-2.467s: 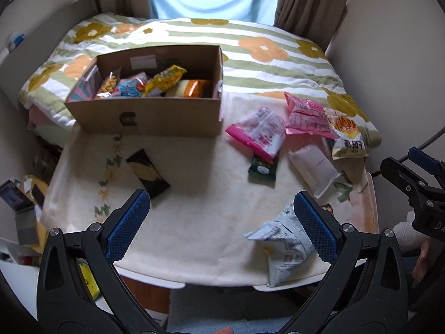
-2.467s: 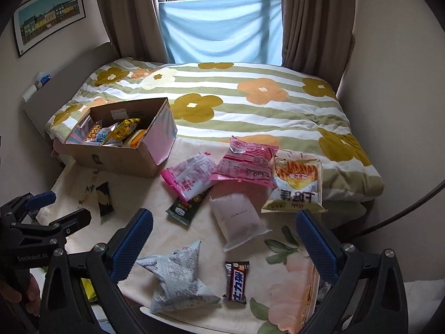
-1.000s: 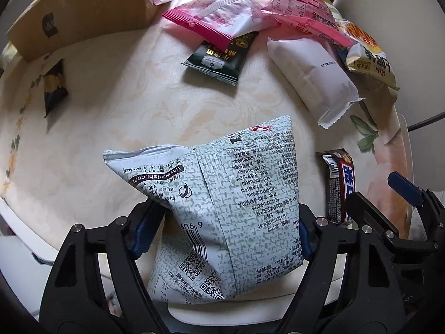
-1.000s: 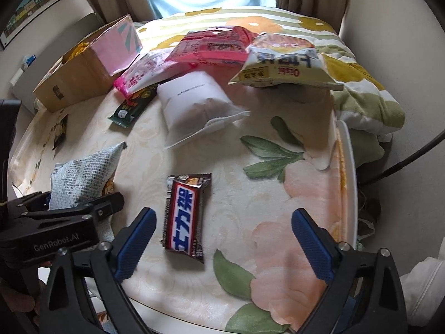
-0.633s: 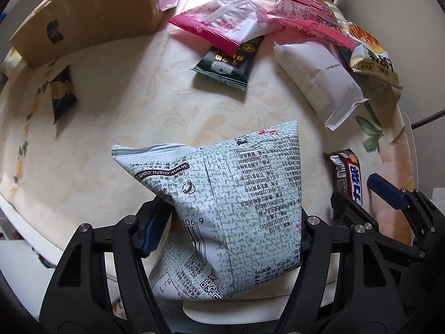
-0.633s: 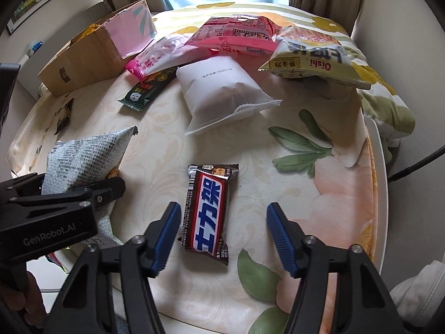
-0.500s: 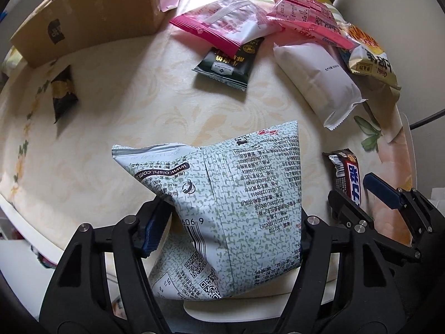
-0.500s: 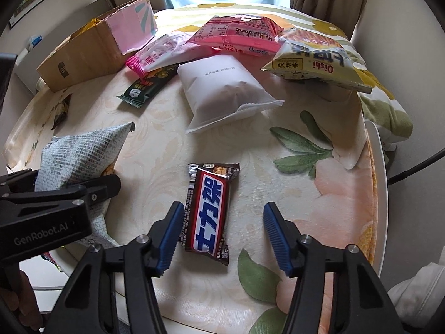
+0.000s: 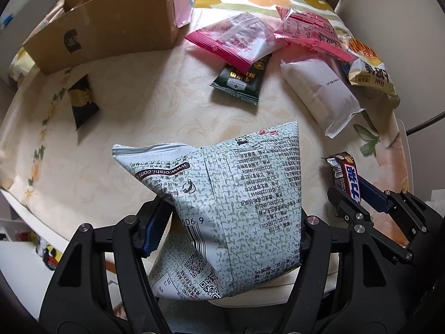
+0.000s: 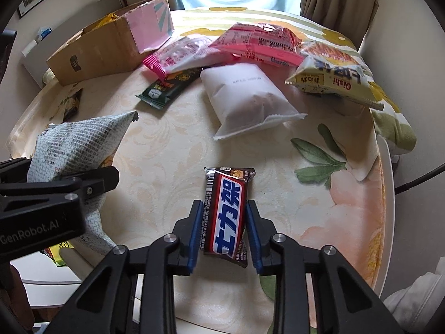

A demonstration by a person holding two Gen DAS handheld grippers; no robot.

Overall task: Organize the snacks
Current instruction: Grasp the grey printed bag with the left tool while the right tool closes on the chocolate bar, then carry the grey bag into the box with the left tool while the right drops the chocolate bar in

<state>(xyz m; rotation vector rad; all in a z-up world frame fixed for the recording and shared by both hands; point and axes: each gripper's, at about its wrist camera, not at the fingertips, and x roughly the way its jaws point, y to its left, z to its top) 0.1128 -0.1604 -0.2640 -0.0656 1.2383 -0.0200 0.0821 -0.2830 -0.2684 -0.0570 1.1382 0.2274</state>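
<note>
At the lower centre of the desk (image 10: 167, 144), the right gripper (image 10: 222, 232) fingers are closed on the chocolate bar (image 10: 226, 211), small, light, stiff. The left gripper (image 9: 230, 222) fingers squeeze the grey snack bag (image 9: 236, 194), puffy and crushable, by its sides.

Soft window daylight, fisheye-warped edges

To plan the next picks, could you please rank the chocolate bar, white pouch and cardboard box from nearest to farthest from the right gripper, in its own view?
1. Chocolate bar: between the fingers.
2. White pouch: mid-table, ahead.
3. Cardboard box: far left.
</note>
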